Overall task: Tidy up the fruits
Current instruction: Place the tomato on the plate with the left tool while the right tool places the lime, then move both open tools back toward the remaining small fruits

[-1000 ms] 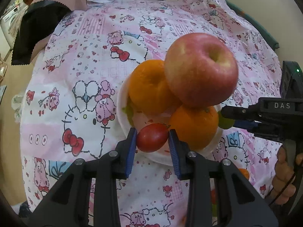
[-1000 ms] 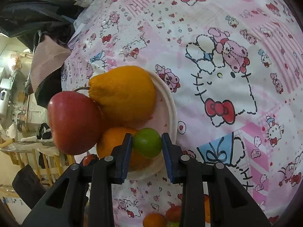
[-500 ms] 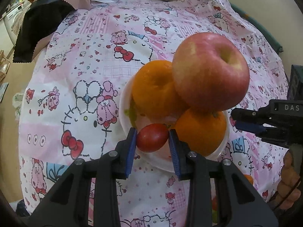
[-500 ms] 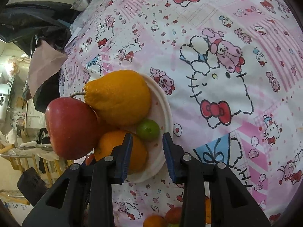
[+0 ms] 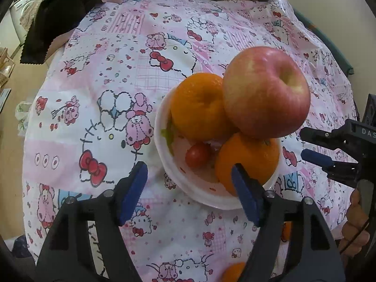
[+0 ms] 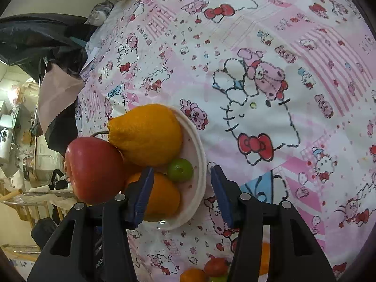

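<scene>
A white plate (image 5: 199, 193) on the pink cartoon-print tablecloth holds a red apple (image 5: 265, 91) stacked on two oranges (image 5: 197, 105) (image 5: 249, 159), with a small red tomato (image 5: 197, 154) in front. In the right wrist view the same plate (image 6: 199, 164) holds the apple (image 6: 94, 169), a bumpy orange (image 6: 145, 134) and a small green fruit (image 6: 180, 170). My left gripper (image 5: 189, 189) is open and empty, just short of the plate. My right gripper (image 6: 182, 193) is open and empty over the plate's rim; it also shows in the left wrist view (image 5: 315, 145).
Several small loose fruits (image 6: 216, 266) lie on the cloth near the table's front edge, one orange also in the left wrist view (image 5: 232, 272). Dark and pink cloths (image 5: 54, 16) lie at the far left corner. A cluttered room lies beyond the table edge.
My left gripper opened and let the red tomato go on the plate, then drew back. My right gripper let the green fruit go on the plate, opened wider and drew back.
</scene>
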